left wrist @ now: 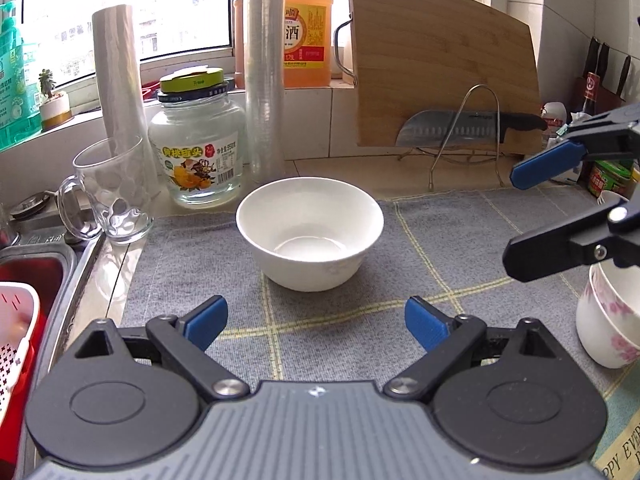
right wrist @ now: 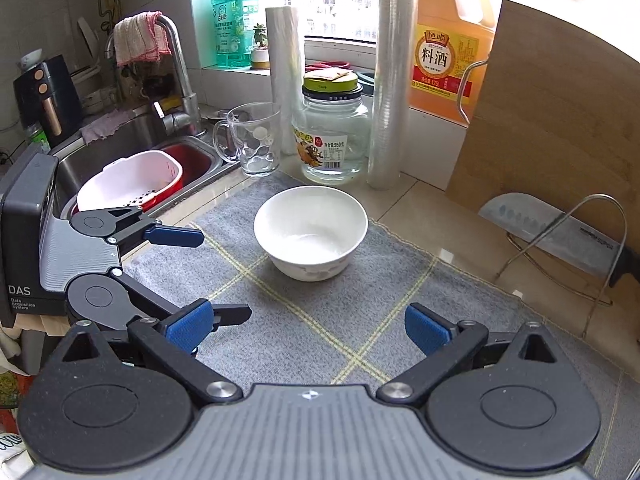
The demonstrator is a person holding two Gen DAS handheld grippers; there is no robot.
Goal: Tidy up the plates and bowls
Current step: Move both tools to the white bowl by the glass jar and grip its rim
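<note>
A white bowl (left wrist: pixel 310 232) stands upright and empty on the grey checked mat (left wrist: pixel 440 248); it also shows in the right wrist view (right wrist: pixel 311 232). My left gripper (left wrist: pixel 316 322) is open and empty, a short way in front of the bowl; it also shows at the left of the right wrist view (right wrist: pixel 224 276). My right gripper (right wrist: pixel 310 326) is open and empty, also in front of the bowl; it shows at the right of the left wrist view (left wrist: pixel 516 216). Stacked white bowls with pink flowers (left wrist: pixel 608 316) stand at the mat's right edge.
A glass mug (left wrist: pixel 110 192), a glass jar (left wrist: pixel 198 140), two plastic-wrap rolls (left wrist: pixel 264 80) and an orange bottle (left wrist: pixel 306 24) stand behind the mat. A cutting board (left wrist: pixel 440 64) and a cleaver (left wrist: pixel 452 128) lean on a wire rack. The sink (right wrist: pixel 132 148) with a red-and-white basket (right wrist: pixel 132 184) lies left.
</note>
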